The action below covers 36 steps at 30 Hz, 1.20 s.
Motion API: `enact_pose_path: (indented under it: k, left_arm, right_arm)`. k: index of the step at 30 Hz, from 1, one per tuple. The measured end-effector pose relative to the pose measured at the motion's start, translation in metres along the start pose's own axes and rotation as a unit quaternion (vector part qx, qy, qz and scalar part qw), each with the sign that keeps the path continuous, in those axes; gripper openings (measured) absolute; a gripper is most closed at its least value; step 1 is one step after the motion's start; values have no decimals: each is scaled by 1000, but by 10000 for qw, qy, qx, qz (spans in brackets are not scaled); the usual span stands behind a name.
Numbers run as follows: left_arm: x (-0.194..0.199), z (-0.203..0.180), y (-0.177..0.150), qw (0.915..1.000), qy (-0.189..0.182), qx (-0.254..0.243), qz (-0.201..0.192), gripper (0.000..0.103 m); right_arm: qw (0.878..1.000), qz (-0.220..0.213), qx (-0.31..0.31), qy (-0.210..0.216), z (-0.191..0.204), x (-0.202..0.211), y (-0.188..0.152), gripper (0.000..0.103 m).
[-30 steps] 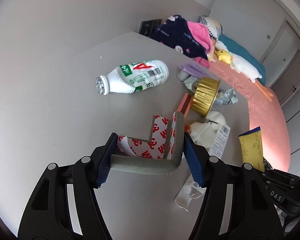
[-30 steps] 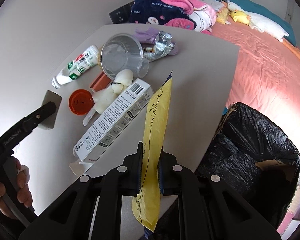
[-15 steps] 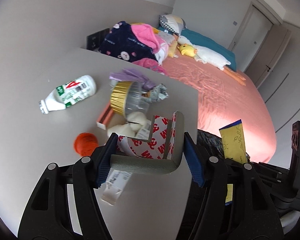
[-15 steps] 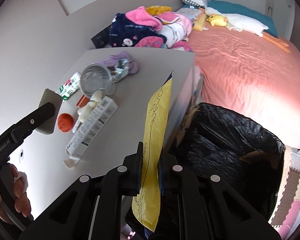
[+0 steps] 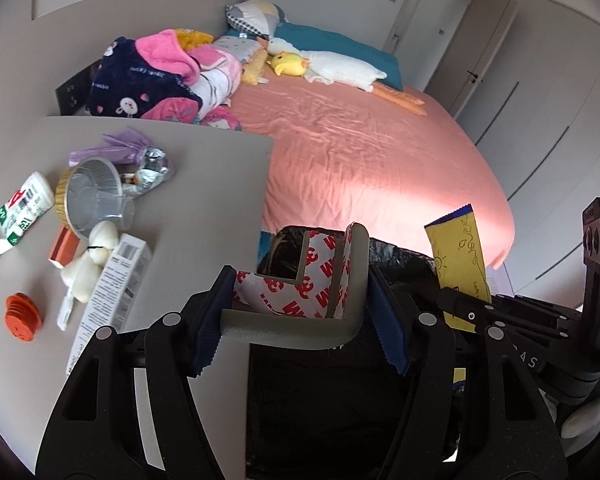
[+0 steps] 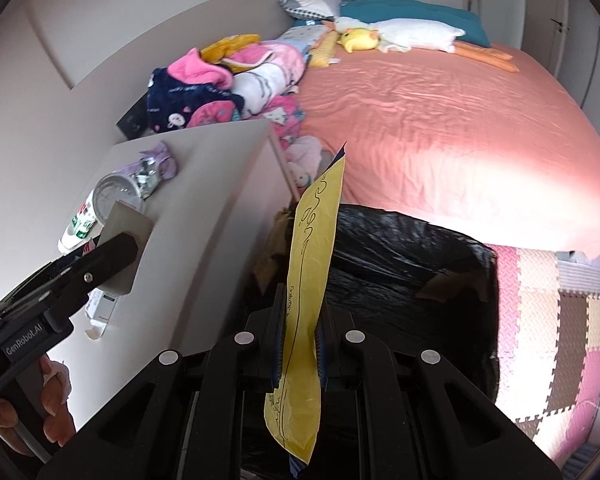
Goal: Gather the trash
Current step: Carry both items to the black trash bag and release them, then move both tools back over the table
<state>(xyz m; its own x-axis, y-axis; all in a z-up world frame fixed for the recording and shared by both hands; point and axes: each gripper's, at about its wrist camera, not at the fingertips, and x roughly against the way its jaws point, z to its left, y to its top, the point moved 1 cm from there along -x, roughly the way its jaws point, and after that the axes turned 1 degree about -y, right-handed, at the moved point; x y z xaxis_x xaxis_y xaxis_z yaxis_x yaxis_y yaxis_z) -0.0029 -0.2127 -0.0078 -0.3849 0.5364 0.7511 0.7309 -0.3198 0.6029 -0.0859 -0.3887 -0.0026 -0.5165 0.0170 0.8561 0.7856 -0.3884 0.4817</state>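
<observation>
A: Already both tongs are loaded: the left gripper [image 5: 302, 314] clamps a grey foam corner guard [image 5: 300, 322], the right gripper [image 6: 298, 346] is clenched on a yellow sachet [image 6: 310, 280]. Both hang above the black-lined trash bin [image 6: 412, 256].

B: Risks?

A: The guard's red-printed tape might cling to a pad; the thin sachet could flutter past the rim onto the play mat [image 6: 548, 312] at three o'clock.

B: And around them?

A: At nine o'clock, a grey table [image 5: 204, 200] holds a bottle [image 5: 18, 212], foil cup [image 5: 90, 196], carton [image 5: 112, 288] and orange cap [image 5: 22, 316]; at twelve, a pink bed [image 5: 372, 160].
</observation>
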Motion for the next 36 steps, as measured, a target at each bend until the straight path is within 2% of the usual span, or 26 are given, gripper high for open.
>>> enact_pose_path:
  k: [4,5,6,7,9,13,19,36]
  left_arm:
    - [-14,-17,-2,9990,-253,-285,251,66]
    - [-18,-22,-4,9981,-333,-387,351,82]
    - [-22,-29,-7,9971,-372,-498,449,94]
    - [-24,-35,-11,9963,-396,-600,468,96]
    - [-30,-45,-18,9943,-412,-804,574,96]
    - [-37,-52,-25,9930,-293,-914,689,96]
    - [-28,-48,-26,9938,-193,-913,604,96]
    - [-5,-8,-30,9969,159,-617,467,96]
  right_arm:
    - [9998,-50,-216,-9,-20,8,-1,14]
    - [9993,-99,-355,41,-26,12,-1,14]
    - [9985,-158,-524,41,-33,16,0,22]
    - [9977,-212,-639,-1,-38,19,1,46]
    - [9942,-555,-899,-211,-50,32,1,71]
    - [9914,-769,-1010,-332,-59,42,2,71]
    - [9921,-705,-990,-298,-60,41,0,71]
    - [9973,-518,-526,-50,-10,24,3,71]
